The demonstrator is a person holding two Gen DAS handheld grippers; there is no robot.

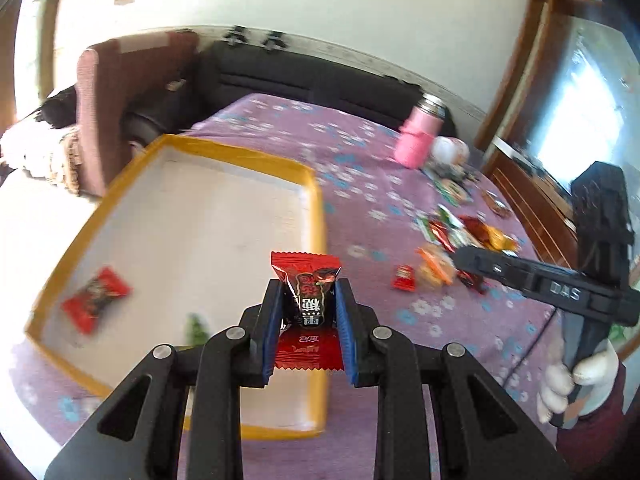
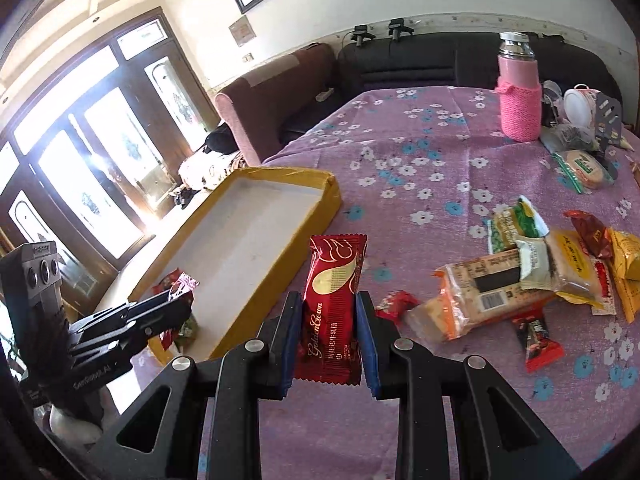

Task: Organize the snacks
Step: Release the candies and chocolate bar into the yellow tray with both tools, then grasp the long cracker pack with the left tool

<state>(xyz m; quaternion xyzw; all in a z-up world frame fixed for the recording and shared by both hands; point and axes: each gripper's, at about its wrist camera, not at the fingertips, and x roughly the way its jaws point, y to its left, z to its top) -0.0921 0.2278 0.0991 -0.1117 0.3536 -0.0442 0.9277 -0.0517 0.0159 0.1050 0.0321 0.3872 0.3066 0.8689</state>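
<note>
A small red-and-black candy (image 1: 308, 300) was held upright between the blue pads of the left tongs (image 1: 306, 312), whose jaws were closed to the candy's width, and it was carried over the near right corner of the yellow-rimmed box (image 1: 308, 184). In the box, ahead and to the left of those tongs, another red candy (image 1: 96, 300) was already lying, with something small and green (image 1: 196, 326) just left of the jaws that was too blurred to be identified. A longer dark-red wafer bar (image 2: 336, 312) was gripped by its lower half in the right tongs (image 2: 330, 320), jaws closed onto its sides, above the purple flowered tablecloth (image 2: 420, 152) and short of the box, which lay ahead and to the left. The remaining heap of snacks (image 2: 520, 276) was left ahead and to the right of the right tongs, with a pink bottle (image 2: 520, 100) well beyond it. Several risks could be judged from this. The candy was pinched only by its crinkly wrapper, so it could be twisted free and dropped outside the rim if released too near the corner. The bar, held low, could be tipped by its free top end. Since both tongs were converging on the same box, they could be knocked together, and the light box could be pushed across the cloth.
</note>
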